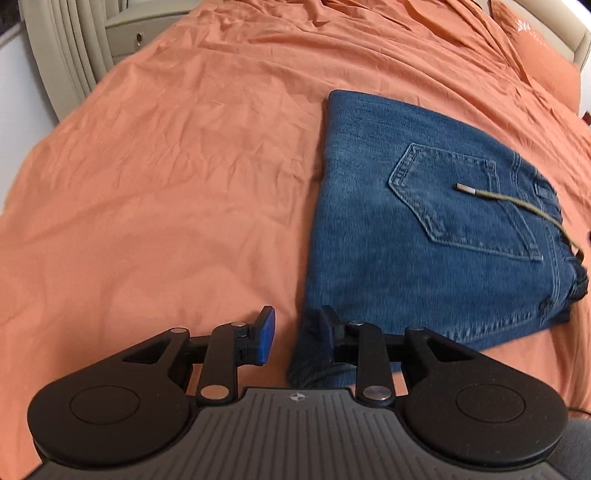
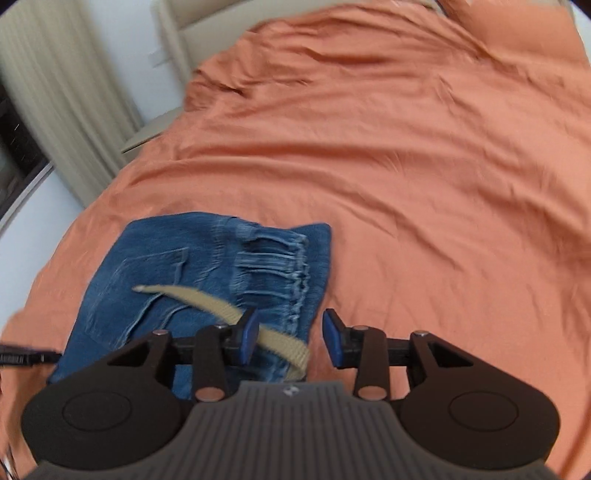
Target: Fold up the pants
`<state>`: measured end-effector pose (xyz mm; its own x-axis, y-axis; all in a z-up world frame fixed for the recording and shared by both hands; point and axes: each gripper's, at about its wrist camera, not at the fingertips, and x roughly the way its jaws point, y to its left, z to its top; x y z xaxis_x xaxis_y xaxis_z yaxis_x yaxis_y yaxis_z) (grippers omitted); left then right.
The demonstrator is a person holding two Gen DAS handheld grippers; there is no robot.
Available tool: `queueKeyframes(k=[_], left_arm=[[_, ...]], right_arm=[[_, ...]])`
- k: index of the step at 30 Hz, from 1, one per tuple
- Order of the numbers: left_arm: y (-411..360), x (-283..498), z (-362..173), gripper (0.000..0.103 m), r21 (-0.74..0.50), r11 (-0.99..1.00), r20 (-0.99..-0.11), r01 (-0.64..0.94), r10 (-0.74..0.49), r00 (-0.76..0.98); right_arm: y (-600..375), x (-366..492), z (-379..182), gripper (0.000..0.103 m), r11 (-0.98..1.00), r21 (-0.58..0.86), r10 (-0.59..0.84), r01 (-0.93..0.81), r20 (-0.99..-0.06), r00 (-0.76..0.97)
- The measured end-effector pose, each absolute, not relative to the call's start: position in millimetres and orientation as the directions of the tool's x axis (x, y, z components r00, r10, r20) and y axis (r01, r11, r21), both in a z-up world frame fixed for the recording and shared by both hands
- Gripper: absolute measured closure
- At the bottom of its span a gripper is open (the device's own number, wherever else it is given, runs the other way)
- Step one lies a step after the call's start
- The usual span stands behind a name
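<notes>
Blue denim pants point(image 1: 424, 236) lie folded into a compact block on the orange bed cover, back pocket up. A tan drawstring point(image 1: 517, 201) with a metal tip lies across the pocket. My left gripper point(image 1: 295, 334) is open and empty, just above the near left corner of the pants. In the right wrist view the pants point(image 2: 207, 280) lie at lower left with the waistband and drawstring point(image 2: 221, 310) toward me. My right gripper point(image 2: 290, 338) is open and empty, hovering over the pants' near right edge.
The orange bed cover point(image 1: 166, 184) is wrinkled and spreads on all sides of the pants. An orange pillow point(image 1: 535, 48) lies at the head. A beige bedside cabinet point(image 1: 140, 33) and curtains point(image 2: 55, 92) stand beyond the bed's far left edge.
</notes>
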<state>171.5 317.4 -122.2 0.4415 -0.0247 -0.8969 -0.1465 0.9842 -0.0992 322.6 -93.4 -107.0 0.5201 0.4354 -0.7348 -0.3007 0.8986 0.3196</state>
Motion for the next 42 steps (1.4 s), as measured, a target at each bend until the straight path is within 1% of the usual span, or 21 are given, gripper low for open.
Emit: queueKeyframes(k=[3, 6, 7, 9, 10, 11, 12, 14, 15, 17, 20, 22, 23, 24, 26, 27, 29, 31, 34, 38, 42], left_arm=[[309, 159, -100, 0.076, -0.078, 0.985, -0.883, -0.151, 0.002, 0.47], [298, 143, -60, 0.076, -0.074, 0.99, -0.832, -0.121, 0.005, 0.555], [293, 135, -44, 0.076, -0.07, 0.992, -0.806, -0.106, 0.007, 0.591], [282, 122, -14, 0.07, -0.057, 0.995, -0.757, -0.081, 0.01, 0.653], [276, 114, -1, 0.068, -0.058, 0.996, -0.733, -0.071, 0.006, 0.68], [271, 106, 11, 0.064, -0.063, 0.996, -0.706, -0.062, 0.0, 0.708], [263, 99, 21, 0.061, -0.072, 0.996, -0.677, -0.057, -0.007, 0.736], [247, 83, 38, 0.057, -0.096, 0.994, -0.616, -0.051, -0.02, 0.788], [238, 75, 44, 0.054, -0.108, 0.993, -0.582, -0.046, -0.026, 0.813], [218, 64, 51, 0.052, -0.126, 0.991, -0.527, -0.036, -0.036, 0.849], [184, 49, 56, 0.051, -0.133, 0.991, -0.463, -0.017, -0.047, 0.885], [162, 40, 56, 0.038, -0.133, 0.991, -0.423, -0.031, -0.028, 0.906], [152, 35, 55, 0.026, -0.127, 0.991, -0.41, -0.038, -0.018, 0.912], [143, 31, 53, 0.019, -0.118, 0.992, -0.401, -0.046, -0.005, 0.916], [128, 23, 47, 0.017, -0.095, 0.992, -0.396, -0.08, 0.036, 0.918], [123, 21, 42, 0.012, -0.08, 0.991, -0.403, -0.103, 0.062, 0.913], [113, 16, 34, 0.007, -0.042, 0.989, -0.425, -0.145, 0.114, 0.898], [109, 10, 23, 0.007, -0.016, 0.983, -0.443, -0.183, 0.157, 0.883], [107, 4, 10, 0.007, -0.012, 0.977, -0.459, -0.212, 0.183, 0.869], [110, 3, -7, 0.007, -0.044, 0.974, -0.495, -0.221, 0.171, 0.852], [109, 5, -22, 0.007, -0.046, 0.97, -0.524, -0.237, 0.179, 0.833]], right_arm=[[-94, 299, -86, 0.068, 0.894, 0.272, 0.436, -0.356, -0.711, 0.551], [-97, 276, -58, 0.068, 0.874, 0.255, 0.468, -0.413, -0.669, 0.577], [-99, 269, -48, 0.066, 0.869, 0.246, 0.476, -0.43, -0.652, 0.589], [-104, 252, -28, 0.058, 0.863, 0.224, 0.486, -0.453, -0.616, 0.62], [-106, 244, -19, 0.052, 0.86, 0.219, 0.491, -0.46, -0.597, 0.634], [-108, 237, -10, 0.046, 0.857, 0.217, 0.499, -0.467, -0.578, 0.646], [-111, 229, -2, 0.043, 0.856, 0.216, 0.504, -0.47, -0.558, 0.659], [-117, 212, 12, 0.034, 0.857, 0.214, 0.506, -0.468, -0.522, 0.687], [-120, 204, 19, 0.033, 0.858, 0.213, 0.507, -0.467, -0.503, 0.7], [-125, 188, 30, 0.024, 0.861, 0.21, 0.504, -0.462, -0.468, 0.726], [-134, 162, 42, 0.022, 0.872, 0.195, 0.487, -0.448, -0.417, 0.767], [-136, 146, 47, 0.022, 0.882, 0.175, 0.469, -0.437, -0.398, 0.788], [-137, 138, 48, 0.021, 0.888, 0.164, 0.458, -0.429, -0.391, 0.798], [-138, 131, 48, 0.021, 0.894, 0.152, 0.447, -0.422, -0.387, 0.806], [-138, 116, 46, 0.021, 0.907, 0.124, 0.418, -0.403, -0.383, 0.824], [-138, 109, 45, 0.021, 0.914, 0.109, 0.401, -0.391, -0.381, 0.833], [-139, 97, 38, 0.021, 0.922, 0.088, 0.382, -0.378, -0.382, 0.842], [-138, 86, 30, 0.021, 0.925, 0.075, 0.372, -0.373, -0.387, 0.844], [-135, 76, 14, 0.021, 0.925, 0.068, 0.368, -0.373, -0.404, 0.837], [-127, 76, -10, 0.021, 0.928, 0.078, 0.357, -0.364, -0.458, 0.814], [-114, 82, -31, 0.021, 0.932, 0.065, 0.338, -0.357, -0.509, 0.791]])
